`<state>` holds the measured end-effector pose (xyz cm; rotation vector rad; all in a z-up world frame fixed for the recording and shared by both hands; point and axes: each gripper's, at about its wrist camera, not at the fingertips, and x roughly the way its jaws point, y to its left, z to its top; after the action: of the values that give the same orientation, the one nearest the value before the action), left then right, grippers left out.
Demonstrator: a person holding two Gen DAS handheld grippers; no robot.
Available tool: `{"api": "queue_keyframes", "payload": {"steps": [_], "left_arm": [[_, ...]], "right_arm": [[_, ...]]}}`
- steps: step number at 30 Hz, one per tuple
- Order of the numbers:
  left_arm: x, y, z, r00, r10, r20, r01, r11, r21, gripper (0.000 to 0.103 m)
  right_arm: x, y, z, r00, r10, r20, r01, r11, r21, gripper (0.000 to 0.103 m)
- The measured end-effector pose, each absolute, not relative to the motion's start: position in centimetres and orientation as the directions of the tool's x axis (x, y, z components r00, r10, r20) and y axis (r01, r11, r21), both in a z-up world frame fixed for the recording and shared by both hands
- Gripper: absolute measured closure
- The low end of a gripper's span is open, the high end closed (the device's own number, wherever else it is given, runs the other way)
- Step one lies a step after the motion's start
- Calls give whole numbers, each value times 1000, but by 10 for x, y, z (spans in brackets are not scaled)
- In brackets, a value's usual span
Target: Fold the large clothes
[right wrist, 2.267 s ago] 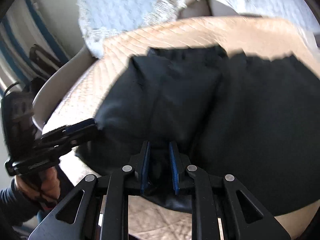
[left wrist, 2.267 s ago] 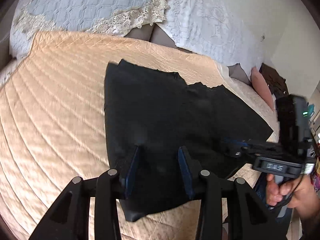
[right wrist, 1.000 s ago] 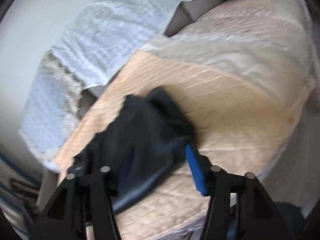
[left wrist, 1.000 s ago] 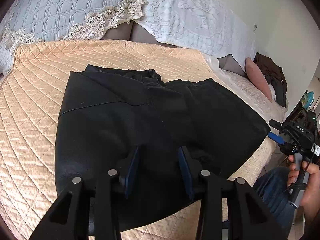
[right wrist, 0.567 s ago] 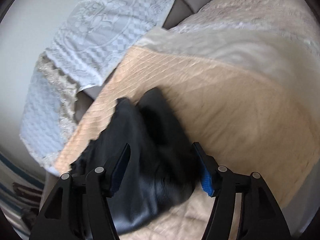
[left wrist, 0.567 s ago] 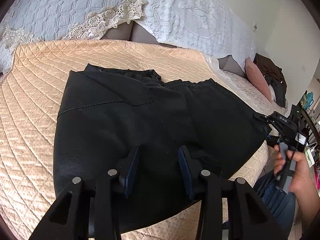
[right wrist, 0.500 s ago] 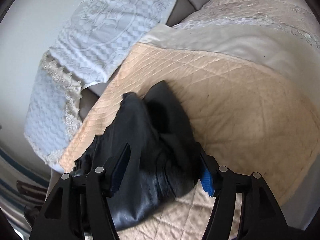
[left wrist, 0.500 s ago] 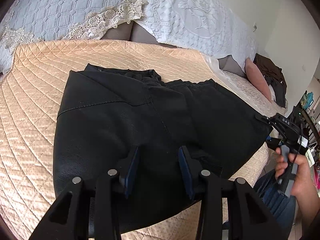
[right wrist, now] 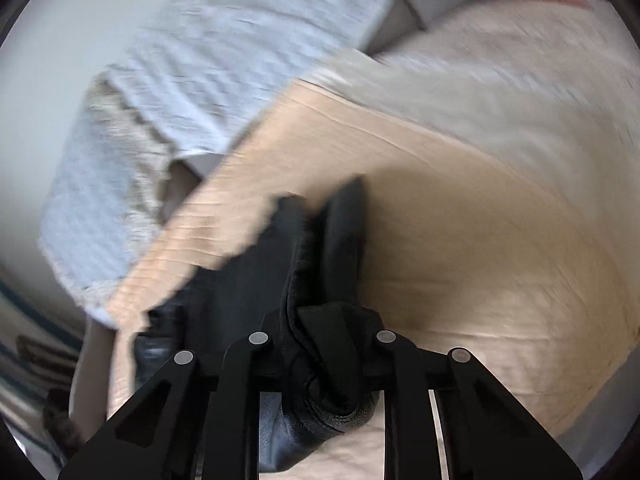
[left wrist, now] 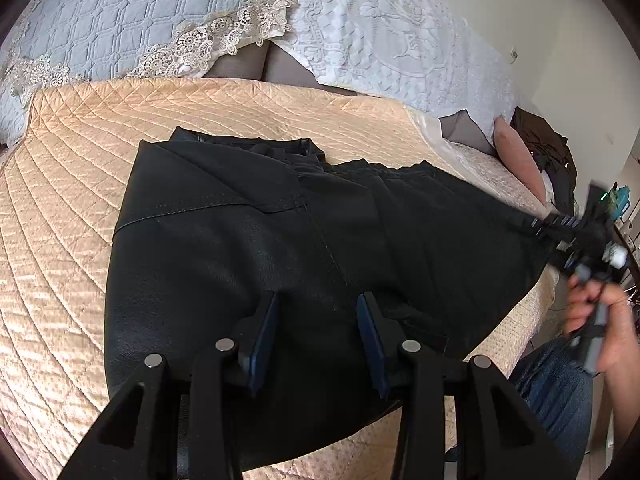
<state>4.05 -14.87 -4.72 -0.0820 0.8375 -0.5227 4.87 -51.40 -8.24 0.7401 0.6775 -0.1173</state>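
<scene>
A large black leather-like garment (left wrist: 248,248) lies spread on the peach quilted bedspread (left wrist: 60,208). My left gripper (left wrist: 316,320) is open just above the garment's near edge, holding nothing. My right gripper (left wrist: 524,226) shows at the far right of the left wrist view, at the garment's right corner. In the right wrist view the garment (right wrist: 328,340) is bunched between the right gripper's (right wrist: 324,320) fingers, which are shut on it. The view is motion-blurred.
Pale blue and white quilted pillows with lace trim (left wrist: 168,12) stand along the headboard. A pink cushion (left wrist: 516,152) and dark clothes (left wrist: 548,148) lie at the far right. The bed's front edge is close to me, by my jeans-clad leg (left wrist: 556,396).
My right gripper has closed on the garment's right corner; half a second ago it was open around it. My left gripper has stayed open and still.
</scene>
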Motion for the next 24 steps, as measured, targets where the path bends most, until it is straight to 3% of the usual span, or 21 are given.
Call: {"api": "queue_keyframes", "payload": {"steps": [6,12,18,21,24], "left_arm": [[46,-138,-31,545,-490,-681,397,866,-305,61],[44,-88,-14,622,-446,-643,313,895,-318,61],[33,-32,-16,667,-379,-641,204,921,-332,61],[27,-12,-21,672,-356,-649,163,926,-339,61],[21,0,-26,671,-347,-656,143,928,-345,61]], "right_arm": [[66,-438,-7,818,276,-505,82,813,576,85],[86,-343,14,756,443,-482,-122,818,562,85],[113,-255,-45,612,567,-551,-201,785,586,85],[120,-223,-95,526,589,-614,-192,785,588,85],[115,-213,-113,520,588,-620,-211,792,573,83]]}}
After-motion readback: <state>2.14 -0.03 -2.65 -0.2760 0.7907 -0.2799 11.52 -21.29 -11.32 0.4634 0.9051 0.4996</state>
